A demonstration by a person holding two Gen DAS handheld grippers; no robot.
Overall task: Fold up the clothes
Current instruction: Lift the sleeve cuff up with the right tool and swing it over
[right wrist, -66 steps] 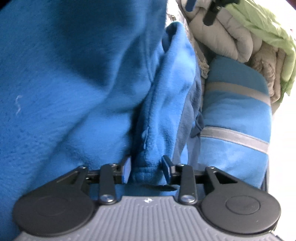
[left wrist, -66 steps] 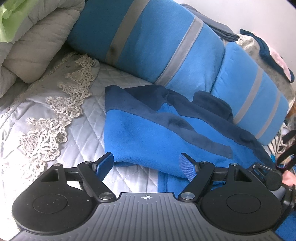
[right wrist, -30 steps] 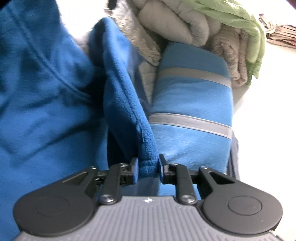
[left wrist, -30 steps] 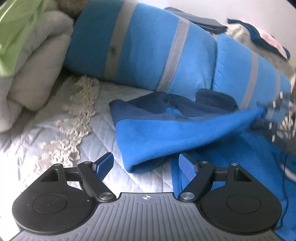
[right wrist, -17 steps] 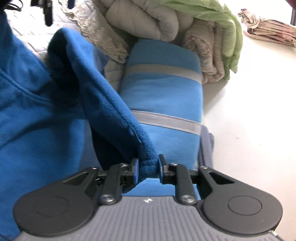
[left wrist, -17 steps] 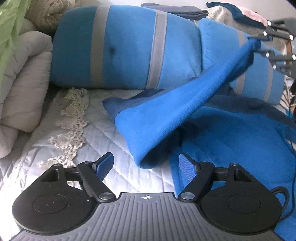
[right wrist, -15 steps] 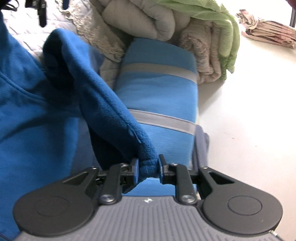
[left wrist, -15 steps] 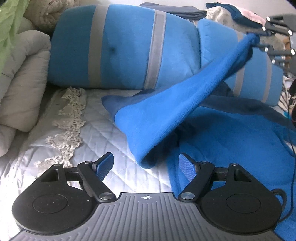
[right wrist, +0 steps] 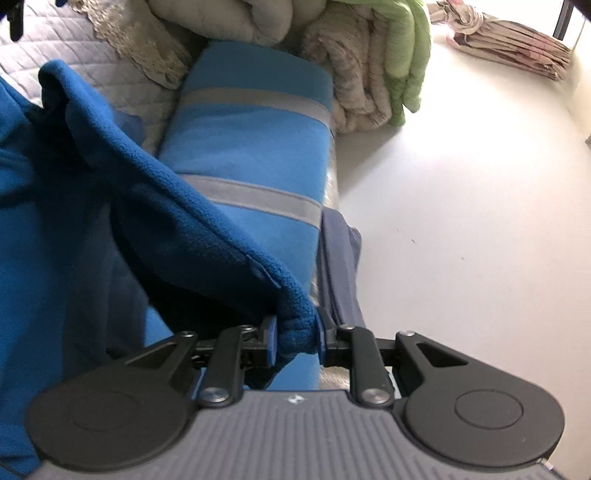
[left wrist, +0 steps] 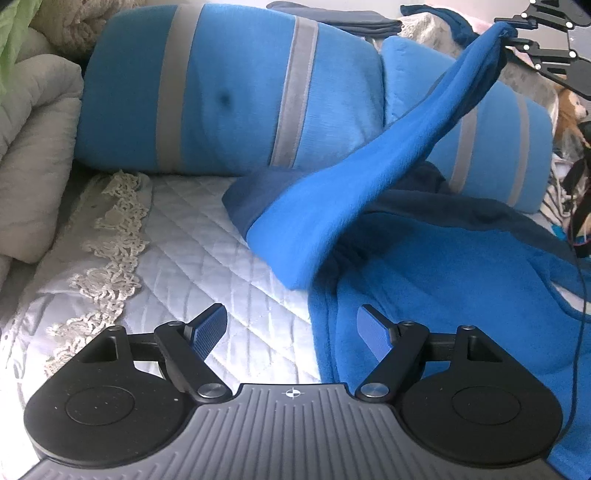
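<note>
- Fleece garment (left wrist: 436, 280) — bright blue with darker navy panels — lies spread on the quilted white bedcover (left wrist: 192, 258), its body toward the right of the left wrist view, in front of two blue bolster pillows (left wrist: 229, 99) with grey stripes.
- One sleeve (left wrist: 369, 184) of it is lifted off the bed and stretched up to the upper right, where its cuff end is pinched in the right gripper (left wrist: 513, 29); the rest of the sleeve sags down onto the bedcover.
- Only the left wrist view shows the whole span of the sleeve and the lace trim (left wrist: 110, 251) running along the bedcover on the left.
- Only the right wrist view shows the pinch close up: the right gripper (right wrist: 294, 341) has its blue pads pressed against a thick fold of the cuff edge (right wrist: 295, 332), fleece bunched between them.
- That view also takes in a pale wall (right wrist: 461, 221) to the right and a stack of rolled beige and green bedding (right wrist: 369, 66) beyond the pillow (the left wrist view catches just its edge).
- Left gripper (left wrist: 291, 330) is spread wide and holds nothing; it hovers low over the bedcover, its right pad over the garment's near edge — whether it touches the fleece cannot be told.
</note>
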